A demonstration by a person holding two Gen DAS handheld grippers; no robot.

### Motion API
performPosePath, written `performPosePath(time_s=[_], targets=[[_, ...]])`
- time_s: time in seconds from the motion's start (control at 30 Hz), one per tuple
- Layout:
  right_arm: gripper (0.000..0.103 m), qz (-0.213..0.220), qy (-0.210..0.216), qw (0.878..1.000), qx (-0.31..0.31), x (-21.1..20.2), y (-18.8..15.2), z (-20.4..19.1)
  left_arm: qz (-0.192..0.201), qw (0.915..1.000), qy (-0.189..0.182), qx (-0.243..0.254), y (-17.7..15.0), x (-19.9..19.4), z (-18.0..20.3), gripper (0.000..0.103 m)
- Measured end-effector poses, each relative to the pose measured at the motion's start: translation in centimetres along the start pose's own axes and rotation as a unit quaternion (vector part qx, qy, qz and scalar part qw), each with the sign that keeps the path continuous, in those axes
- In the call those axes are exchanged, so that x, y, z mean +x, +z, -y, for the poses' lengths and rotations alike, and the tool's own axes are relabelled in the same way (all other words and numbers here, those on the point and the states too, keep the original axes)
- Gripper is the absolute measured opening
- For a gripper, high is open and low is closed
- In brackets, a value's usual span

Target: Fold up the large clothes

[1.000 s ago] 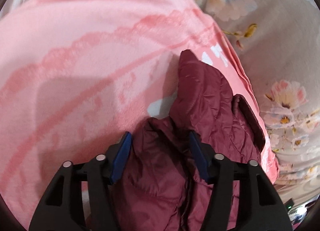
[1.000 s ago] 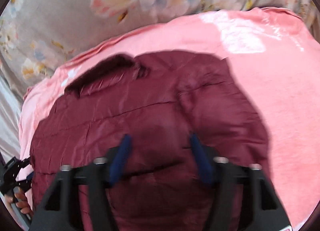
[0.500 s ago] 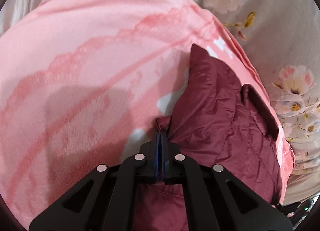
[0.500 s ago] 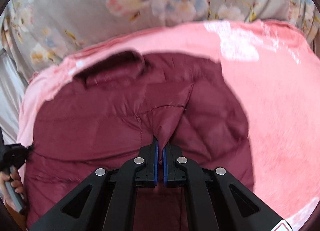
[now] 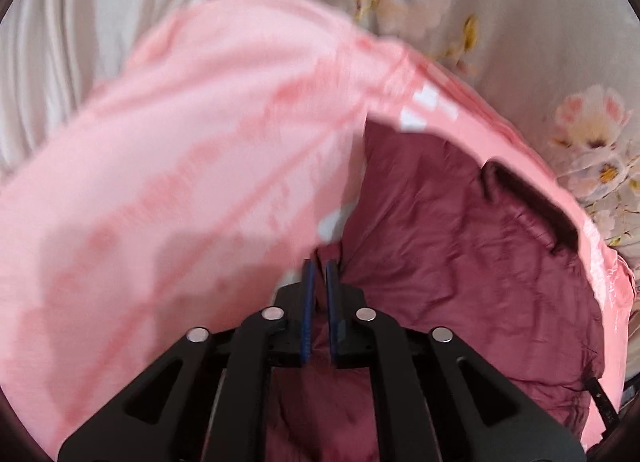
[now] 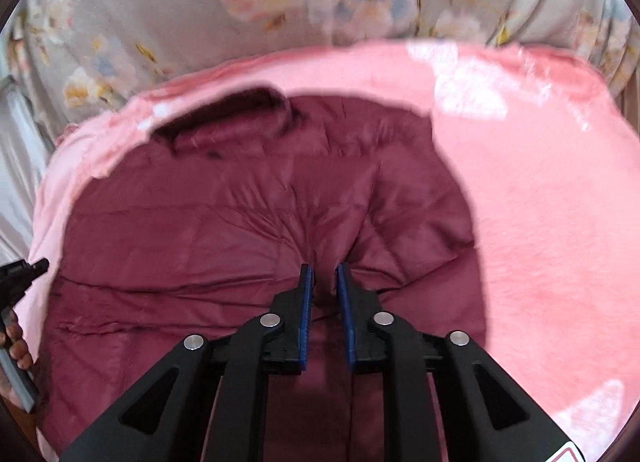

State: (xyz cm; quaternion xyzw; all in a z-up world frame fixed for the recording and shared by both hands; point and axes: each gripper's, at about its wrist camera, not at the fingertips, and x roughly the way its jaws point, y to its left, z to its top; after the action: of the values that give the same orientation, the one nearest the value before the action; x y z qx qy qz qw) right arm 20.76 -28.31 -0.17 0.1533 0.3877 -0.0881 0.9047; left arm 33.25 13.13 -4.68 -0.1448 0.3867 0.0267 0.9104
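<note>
A maroon quilted puffer jacket lies on a pink fleece blanket; its dark collar points to the far right. My left gripper is shut on a pinch of the jacket's left edge. In the right wrist view the jacket fills the middle, collar at the far left. My right gripper is shut on a raised fold of jacket fabric near its middle, the fabric bunched between the blue pads. The left gripper's tip shows at the left edge.
The pink blanket lies over a grey floral bedsheet, which also shows in the left wrist view. Pale striped fabric lies at the far left. A hand holds the left tool.
One second ago both grippers were open over the jacket; both have closed on its fabric. Both have since pulled back and up, so more of the jacket and bedsheet shows.
</note>
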Motion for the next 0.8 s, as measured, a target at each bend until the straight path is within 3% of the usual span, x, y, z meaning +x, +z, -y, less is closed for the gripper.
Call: performPosePath(time_s=[0.07, 0.13, 0.17, 0.2, 0.33, 0.43, 0.57, 0.67, 0.8], targets=[[0.016, 0.021, 0.006, 1.0, -0.013, -1.3, 1.0, -1.1, 0.022, 0.9993, -0.021, 0.022, 1.3, -2.4, 1.7, 0.007], [0.016, 0.021, 0.017, 0.999, -0.019, -0.7, 2.4, -2.4, 0.016, 0.9979, -0.043, 0.047, 2.2, -3.0, 4.3, 0.014], [0.016, 0.013, 0.025, 0.999, -0.018, 0.5, 3.3, -3.0, 0.001, 0.9967, -0.057, 0.058, 2.4, -2.6, 5.7, 0.022], [0.016, 0.006, 0.029, 0.999, -0.014, 1.5, 3.7, -3.2, -0.016, 0.9956, -0.066, 0.064, 2.6, -1.8, 7.0, 0.024], [0.015, -0.055, 0.054, 0.997, -0.02, 6.7, 3.8, -5.8, -0.081, 0.9895, -0.069, 0.098, 0.7, 2.9, 10.8, 0.024], [0.013, -0.087, 0.047, 0.993, -0.058, 8.2, 1.8, -7.9, -0.102, 0.9862, -0.048, 0.121, -1.3, 4.8, 11.1, 0.024], [0.013, -0.093, 0.05, 0.991, -0.087, 6.9, -0.8, -8.4, -0.102, 0.983, -0.05, 0.144, -2.8, 4.3, 10.2, 0.023], [0.006, -0.086, 0.05, 0.99, -0.1, 5.8, -1.8, -8.0, -0.102, 0.98, -0.057, 0.161, -3.7, 3.6, 9.1, 0.019], [0.008, -0.06, 0.055, 0.994, -0.07, 4.3, -1.2, -7.0, -0.092, 0.9798, -0.048, 0.171, -4.0, 3.4, 8.8, 0.017]])
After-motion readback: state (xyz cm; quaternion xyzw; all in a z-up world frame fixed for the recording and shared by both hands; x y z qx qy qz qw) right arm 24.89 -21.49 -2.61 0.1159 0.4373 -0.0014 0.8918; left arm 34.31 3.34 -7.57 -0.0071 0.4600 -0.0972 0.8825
